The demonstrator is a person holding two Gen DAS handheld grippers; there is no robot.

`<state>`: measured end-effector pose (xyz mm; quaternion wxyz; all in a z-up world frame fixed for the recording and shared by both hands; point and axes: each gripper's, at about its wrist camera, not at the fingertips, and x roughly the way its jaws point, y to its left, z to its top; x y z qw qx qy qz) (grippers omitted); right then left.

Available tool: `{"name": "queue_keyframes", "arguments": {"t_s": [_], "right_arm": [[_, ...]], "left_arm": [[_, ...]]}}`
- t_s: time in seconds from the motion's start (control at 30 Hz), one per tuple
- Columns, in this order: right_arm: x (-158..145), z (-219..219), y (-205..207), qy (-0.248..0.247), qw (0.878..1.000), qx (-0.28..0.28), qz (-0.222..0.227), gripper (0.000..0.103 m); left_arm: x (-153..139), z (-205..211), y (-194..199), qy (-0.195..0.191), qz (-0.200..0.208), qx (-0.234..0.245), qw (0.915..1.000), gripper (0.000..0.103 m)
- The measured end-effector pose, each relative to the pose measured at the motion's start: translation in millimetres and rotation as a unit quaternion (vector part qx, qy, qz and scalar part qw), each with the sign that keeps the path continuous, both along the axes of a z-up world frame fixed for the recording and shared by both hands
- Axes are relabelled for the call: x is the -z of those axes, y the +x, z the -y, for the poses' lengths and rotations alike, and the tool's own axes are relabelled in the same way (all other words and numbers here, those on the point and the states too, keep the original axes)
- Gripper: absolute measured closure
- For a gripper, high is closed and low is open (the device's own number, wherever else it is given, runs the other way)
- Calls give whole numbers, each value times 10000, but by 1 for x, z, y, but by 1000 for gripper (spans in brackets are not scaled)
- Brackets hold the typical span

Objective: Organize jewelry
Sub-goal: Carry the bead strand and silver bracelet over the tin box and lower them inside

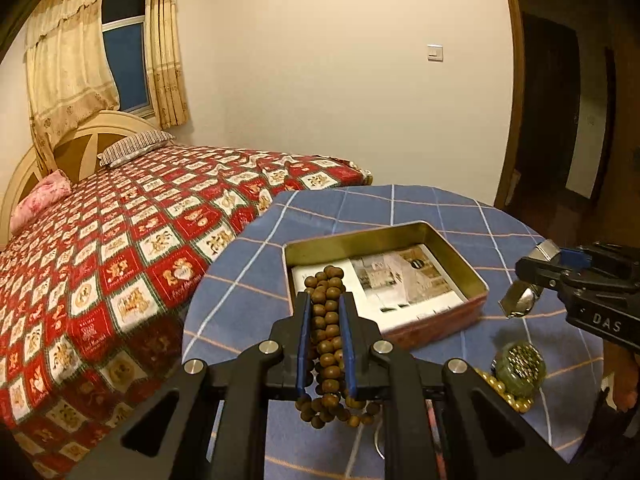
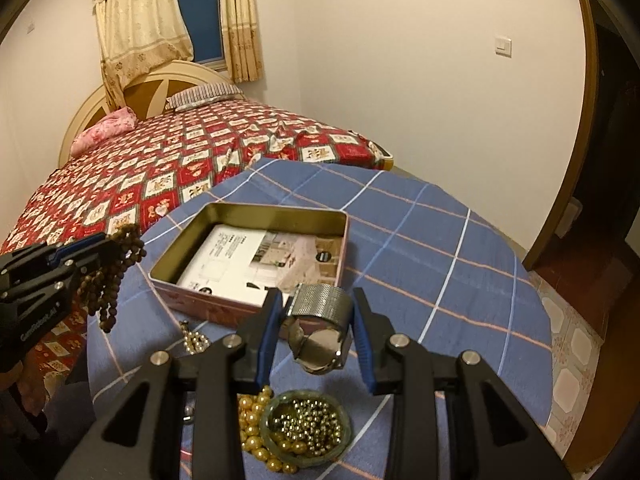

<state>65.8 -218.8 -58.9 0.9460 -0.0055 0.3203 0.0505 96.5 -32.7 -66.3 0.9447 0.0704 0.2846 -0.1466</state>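
Above tin (image 2: 256,212): left fingers (image 1: 308,320) pinch wooden beads (image 1: 326,320); right fingers (image 2: 270,320) clamp watch (image 2: 320,320).

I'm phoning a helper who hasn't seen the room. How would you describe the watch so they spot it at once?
Find the round table with the blue checked cloth beside the bed. Just in front of the open tin on it, the right hand-held gripper holds the watch above the cloth. It is the only silver piece, with a mesh band; everything else is beads.

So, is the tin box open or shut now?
Open. The tin box has no lid on it, and the printed paper lining its bottom is visible.
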Motion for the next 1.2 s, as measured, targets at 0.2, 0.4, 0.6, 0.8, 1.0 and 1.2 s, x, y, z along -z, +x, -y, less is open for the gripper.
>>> {"name": "queue_keyframes", "arguments": {"t_s": [0.2,0.4,0.6,0.8,1.0,1.2], "right_arm": [[-6,-4,15,-64,9999,44,111,66],[-12,-12,31,-110,9997,14,199,66],[-11,-14,47,-143,9997,53,191,66],[-9,-15,65,-179,9997,72,130,66],[-6,-18,79,-220,9997,48,58,66],[-2,-22,92,-261,9997,28,-13,66]], "left_arm": [[-4,5,21,98,68,-167,9998,89],[1,14,40,214,40,-248,9995,89],[4,17,58,254,-28,-328,9991,89],[7,20,76,324,-68,-389,9987,89],[11,25,89,405,-99,-439,9982,89],[14,34,102,527,-119,-419,9977,89]]}}
